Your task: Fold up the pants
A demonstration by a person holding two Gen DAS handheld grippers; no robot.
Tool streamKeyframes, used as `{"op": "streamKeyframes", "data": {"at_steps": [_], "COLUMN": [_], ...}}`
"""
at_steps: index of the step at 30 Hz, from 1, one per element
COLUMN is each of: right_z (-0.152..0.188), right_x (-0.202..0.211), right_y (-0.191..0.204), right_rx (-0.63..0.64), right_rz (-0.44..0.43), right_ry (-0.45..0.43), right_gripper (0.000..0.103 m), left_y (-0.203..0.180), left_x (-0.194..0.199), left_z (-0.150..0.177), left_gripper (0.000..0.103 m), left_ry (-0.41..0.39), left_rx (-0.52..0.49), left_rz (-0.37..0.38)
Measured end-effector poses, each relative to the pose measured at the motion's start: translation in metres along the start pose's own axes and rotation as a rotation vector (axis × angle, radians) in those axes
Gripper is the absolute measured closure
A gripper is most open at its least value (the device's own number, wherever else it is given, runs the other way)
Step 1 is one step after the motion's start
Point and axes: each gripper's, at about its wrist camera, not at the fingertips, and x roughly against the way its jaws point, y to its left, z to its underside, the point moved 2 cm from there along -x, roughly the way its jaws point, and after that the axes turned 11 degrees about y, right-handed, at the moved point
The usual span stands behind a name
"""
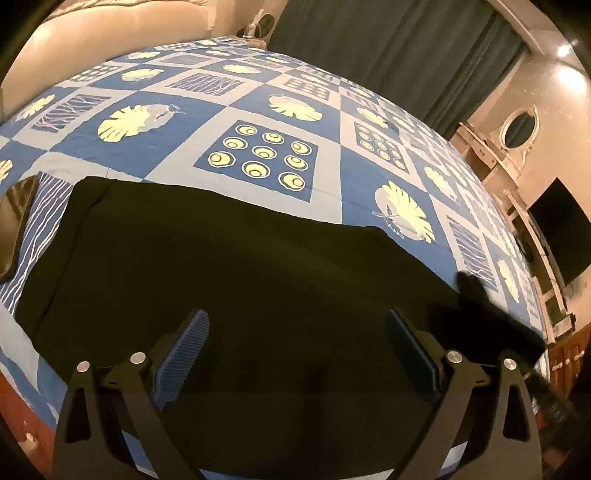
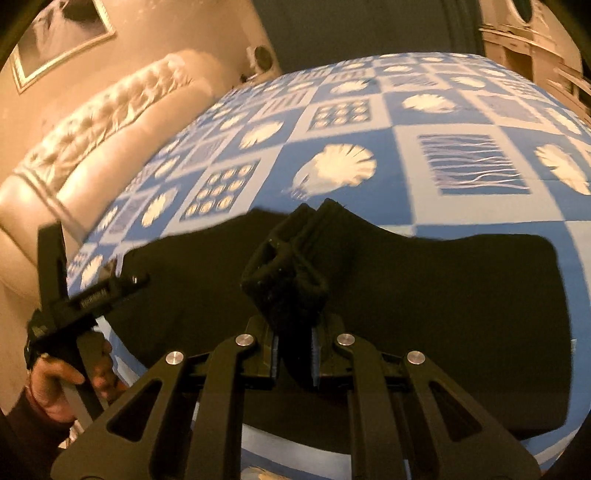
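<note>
Black pants [image 1: 221, 258] lie spread on a blue patterned bedspread [image 1: 258, 99]. My left gripper [image 1: 295, 354] hangs open just above the cloth with nothing between its blue pads [image 1: 184, 350]. In the right wrist view, my right gripper [image 2: 294, 354] is shut on a bunched, thick end of the pants [image 2: 291, 266], lifted off the flat part [image 2: 443, 295]. The left gripper [image 2: 122, 284] and the hand holding it [image 2: 62, 384] show at the left edge of that view. A dark blurred shape [image 1: 484, 317] at the right of the left wrist view is the lifted cloth.
A padded cream headboard [image 2: 92, 122] runs along the far side of the bed. Dark curtains [image 1: 388, 48], a cream dresser with an oval mirror [image 1: 517, 127] and a dark screen [image 1: 565, 229] stand beyond the bed. A small fan [image 1: 264, 24] sits near the headboard.
</note>
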Motion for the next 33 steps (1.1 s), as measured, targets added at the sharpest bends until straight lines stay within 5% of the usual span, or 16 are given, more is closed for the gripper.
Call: {"op": "streamKeyframes", "data": {"at_steps": [7, 9, 14, 17, 21, 24, 30, 33], "right_z": [0.015, 0.023, 0.032, 0.030, 0.025, 0.027, 0.065, 0.080], "right_x": [-0.038, -0.046, -0.028, 0.008, 0.077, 0.112, 0.086, 0.060], "right_y": [0.032, 0.036, 0.034, 0.019, -0.029, -0.095, -0.221, -0.226], "right_rx": [0.067, 0.065, 0.028, -0.014, -0.052, -0.175, -0.530, -0.553], "right_rz": [0.018, -0.001, -0.148, -0.285, -0.312, -0.270, -0.353, -0.488], "right_ry": [0.076, 0.100, 0.118, 0.111, 0.022, -0.019, 0.107, 0.175], "right_gripper": [0.091, 0.080, 0.058, 0.055, 0.036, 0.033, 0.033, 0.033], "left_y": [0.001, 0.001, 0.002, 0.000, -0.005, -0.008, -0.014, -0.016], "left_x": [0.001, 0.000, -0.002, -0.003, -0.002, -0.002, -0.003, -0.001], "left_z": [-0.001, -0.001, 0.000, 0.001, 0.002, 0.003, 0.006, 0.006], "left_gripper": [0.008, 0.008, 0.008, 0.008, 0.008, 0.008, 0.008, 0.008], "left_ry": [-0.006, -0.005, 0.009, 0.014, 0.013, 0.014, 0.016, 0.011], "left_rx": [0.007, 0.006, 0.006, 0.004, -0.010, -0.019, -0.024, -0.029], "left_rz": [0.000, 0.002, 0.007, 0.015, 0.031, 0.037, 0.042, 0.043]}}
